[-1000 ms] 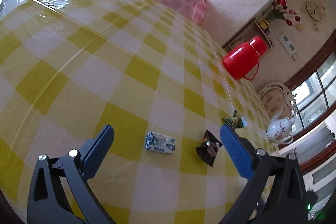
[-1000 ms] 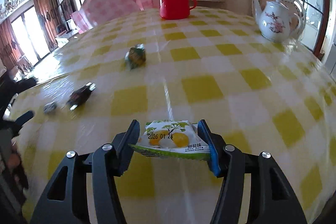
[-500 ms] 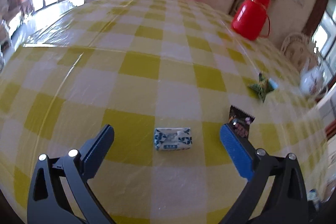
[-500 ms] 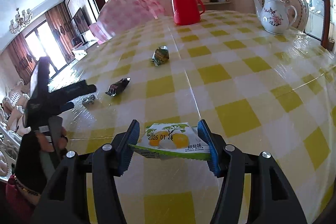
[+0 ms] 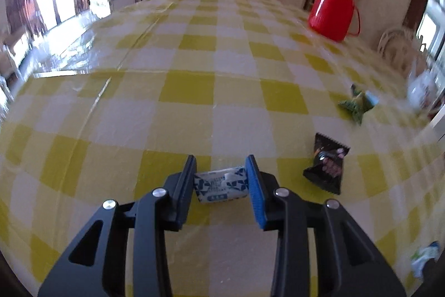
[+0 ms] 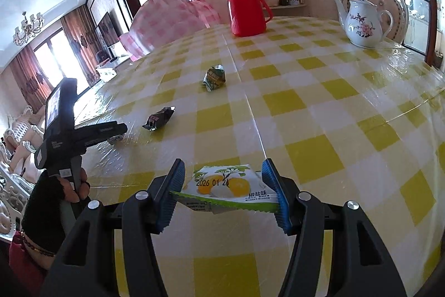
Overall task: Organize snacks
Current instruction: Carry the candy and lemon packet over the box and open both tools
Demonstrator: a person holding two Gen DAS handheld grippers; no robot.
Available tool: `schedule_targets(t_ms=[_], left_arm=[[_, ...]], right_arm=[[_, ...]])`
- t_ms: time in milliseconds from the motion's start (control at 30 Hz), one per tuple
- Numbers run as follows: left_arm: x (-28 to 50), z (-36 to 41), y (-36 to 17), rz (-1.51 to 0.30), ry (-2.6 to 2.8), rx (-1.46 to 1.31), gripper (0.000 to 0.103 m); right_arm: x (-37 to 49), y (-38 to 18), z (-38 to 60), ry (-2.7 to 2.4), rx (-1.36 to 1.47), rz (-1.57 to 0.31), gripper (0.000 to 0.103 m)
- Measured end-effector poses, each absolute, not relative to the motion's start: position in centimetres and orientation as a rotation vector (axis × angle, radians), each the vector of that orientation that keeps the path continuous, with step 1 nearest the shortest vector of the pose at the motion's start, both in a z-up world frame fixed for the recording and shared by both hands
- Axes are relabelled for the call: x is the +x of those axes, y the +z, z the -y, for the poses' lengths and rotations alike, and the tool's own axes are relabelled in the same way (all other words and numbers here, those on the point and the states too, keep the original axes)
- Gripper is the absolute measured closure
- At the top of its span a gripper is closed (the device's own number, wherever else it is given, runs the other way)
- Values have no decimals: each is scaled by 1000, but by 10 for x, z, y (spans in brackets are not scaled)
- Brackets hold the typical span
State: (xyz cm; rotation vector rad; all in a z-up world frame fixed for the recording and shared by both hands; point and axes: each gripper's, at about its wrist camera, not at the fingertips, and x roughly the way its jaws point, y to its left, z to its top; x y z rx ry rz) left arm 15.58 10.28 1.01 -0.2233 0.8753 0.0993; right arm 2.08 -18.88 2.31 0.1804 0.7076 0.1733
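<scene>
Across the yellow-checked counter [image 6: 319,113] we judge the sorting barely begun: our left gripper [image 5: 221,180], angled down at lower centre, has just closed its jaws on the blue-white snack [image 5: 221,184], our right gripper [image 6: 224,188] grips the green-edged packet [image 6: 228,189], while the dark packet [image 5: 326,167] and green snack [image 5: 357,105] lie loose.

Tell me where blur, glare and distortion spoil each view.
Left wrist view: motion blur smears the teapot and table edges; the blue-and-white snack stays readable. Right wrist view: sharp, with window glare on the tablecloth. Both views: fisheye bulges the table.
</scene>
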Motion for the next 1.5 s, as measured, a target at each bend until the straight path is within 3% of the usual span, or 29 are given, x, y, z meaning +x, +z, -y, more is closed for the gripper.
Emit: schedule_targets(t_ms=[600, 1500], left_arm=[[133, -78, 25, -816, 94, -146, 66], [-55, -81, 58, -594, 84, -150, 66]], right_arm=[[14, 29, 183, 220, 207, -672, 46], [-55, 14, 164, 314, 325, -676, 46]])
